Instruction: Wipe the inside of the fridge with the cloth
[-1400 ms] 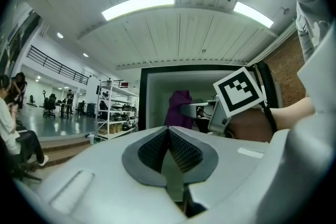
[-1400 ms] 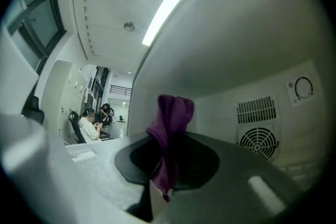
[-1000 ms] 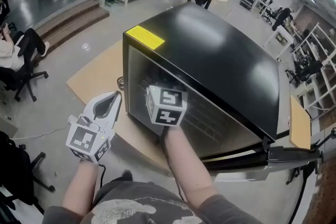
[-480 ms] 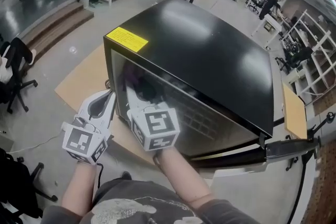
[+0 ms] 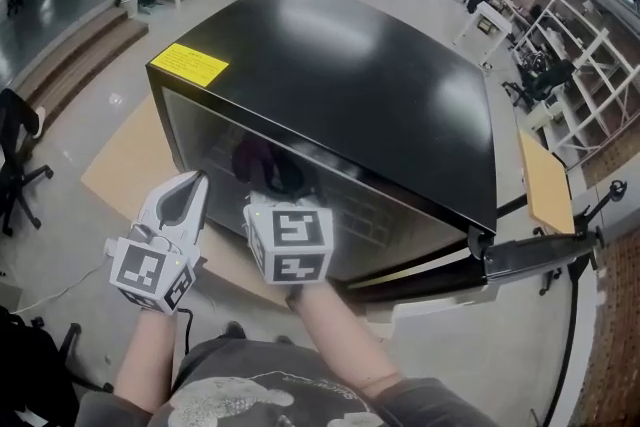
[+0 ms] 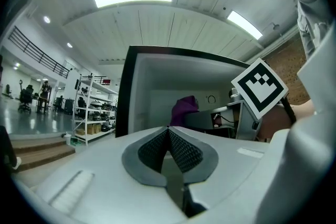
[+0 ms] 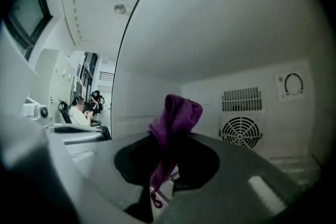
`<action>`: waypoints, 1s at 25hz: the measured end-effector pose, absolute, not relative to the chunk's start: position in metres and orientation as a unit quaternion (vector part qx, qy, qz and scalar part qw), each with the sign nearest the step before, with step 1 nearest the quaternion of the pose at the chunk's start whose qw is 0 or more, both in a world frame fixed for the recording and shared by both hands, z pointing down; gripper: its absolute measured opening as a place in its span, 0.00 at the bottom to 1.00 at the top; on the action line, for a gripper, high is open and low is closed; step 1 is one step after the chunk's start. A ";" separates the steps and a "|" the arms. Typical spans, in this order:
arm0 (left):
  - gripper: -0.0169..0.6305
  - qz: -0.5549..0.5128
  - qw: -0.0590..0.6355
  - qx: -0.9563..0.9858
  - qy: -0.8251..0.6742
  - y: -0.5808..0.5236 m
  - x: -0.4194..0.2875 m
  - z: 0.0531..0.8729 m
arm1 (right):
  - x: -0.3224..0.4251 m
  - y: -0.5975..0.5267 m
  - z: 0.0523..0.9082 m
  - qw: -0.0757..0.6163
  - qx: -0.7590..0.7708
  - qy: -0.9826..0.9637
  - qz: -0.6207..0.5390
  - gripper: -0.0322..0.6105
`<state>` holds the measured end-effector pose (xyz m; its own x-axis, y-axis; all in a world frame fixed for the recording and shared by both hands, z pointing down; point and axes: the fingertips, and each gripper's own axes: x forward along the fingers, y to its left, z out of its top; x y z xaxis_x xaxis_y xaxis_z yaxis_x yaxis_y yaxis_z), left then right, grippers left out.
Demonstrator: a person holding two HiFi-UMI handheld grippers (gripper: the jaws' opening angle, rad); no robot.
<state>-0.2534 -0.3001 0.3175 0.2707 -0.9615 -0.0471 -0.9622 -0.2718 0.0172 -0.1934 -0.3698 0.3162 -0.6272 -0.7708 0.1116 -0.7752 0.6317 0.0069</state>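
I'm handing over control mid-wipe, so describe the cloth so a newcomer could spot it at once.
Find the big black fridge, open at the front, with white walls and a round fan grille at the back. The right gripper reaches inside with the cloth pinched in its jaws. It is the only purple, crumpled thing among white, rigid surfaces.

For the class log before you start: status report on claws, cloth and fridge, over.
Left claw shut, empty, outside fridge. Right claw shut on cloth, reaching inside fridge. Nothing seen in the way.
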 end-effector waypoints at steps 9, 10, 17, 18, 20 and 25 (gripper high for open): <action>0.05 0.021 0.004 -0.825 0.565 -0.303 -0.201 0.319 | -0.110 -0.360 0.321 0.072 0.499 -0.863 0.027 0.11; 0.05 0.022 0.005 -0.827 0.561 -0.303 -0.195 0.318 | -0.100 -0.359 0.323 0.074 0.507 -0.858 0.031 0.11; 0.05 0.026 0.004 -0.848 0.529 -0.304 -0.154 0.316 | -0.029 -0.347 0.317 0.028 0.591 -0.805 0.053 0.11; 0.05 0.027 0.004 -0.851 0.525 -0.303 -0.149 0.316 | -0.023 -0.345 0.312 0.017 0.601 -0.798 0.044 0.11; 0.05 0.028 0.004 -0.855 0.518 -0.302 -0.140 0.315 | -0.015 -0.342 0.304 0.002 0.616 -0.788 0.028 0.11; 0.05 0.026 0.002 -0.862 0.506 -0.298 -0.128 0.316 | -0.011 -0.329 0.302 -0.012 0.632 -0.774 0.016 0.11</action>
